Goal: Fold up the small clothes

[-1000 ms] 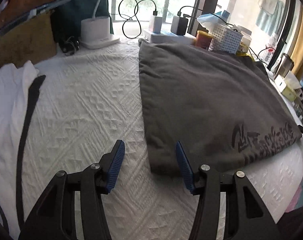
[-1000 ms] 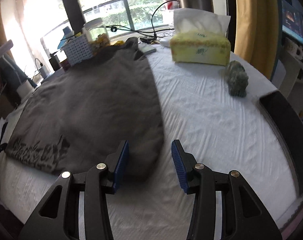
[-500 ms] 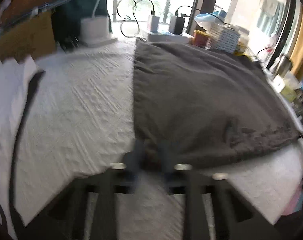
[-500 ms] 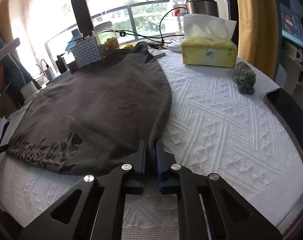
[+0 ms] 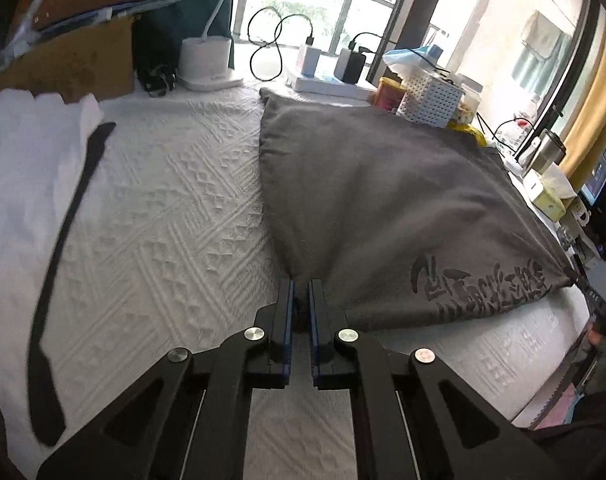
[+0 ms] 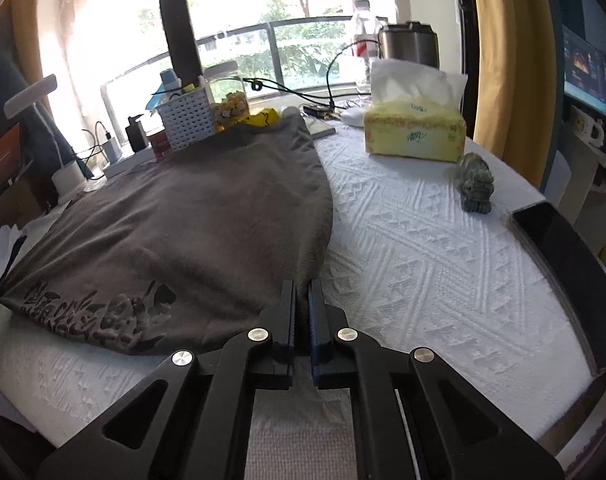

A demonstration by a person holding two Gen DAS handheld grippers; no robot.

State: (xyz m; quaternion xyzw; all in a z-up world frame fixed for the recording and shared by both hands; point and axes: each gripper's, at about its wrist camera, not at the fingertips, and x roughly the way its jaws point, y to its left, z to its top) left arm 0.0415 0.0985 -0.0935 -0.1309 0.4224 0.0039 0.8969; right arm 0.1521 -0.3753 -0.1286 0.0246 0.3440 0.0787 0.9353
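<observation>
A grey shirt (image 5: 383, 200) with dark lettering near its front hem lies spread on the white textured bed cover (image 5: 163, 220). My left gripper (image 5: 301, 286) is shut on the shirt's near left corner, which is lifted slightly off the cover. In the right wrist view the same grey shirt (image 6: 183, 232) fills the left half, and my right gripper (image 6: 301, 286) is shut on its near right corner. The hem between the two corners is drawn taut, with the cloth rising toward both grips.
A white garment with a black strap (image 5: 31, 200) lies at the left. Behind the shirt stand a white basket (image 5: 429, 98), chargers and cables (image 5: 351, 66). On the right are a tissue box (image 6: 415, 132), a green figurine (image 6: 477, 184) and a dark tray (image 6: 559, 248).
Both grippers went from open to shut on the shirt's near corners. Since then both have lifted a little, pulling the corners up and the hem taut.
</observation>
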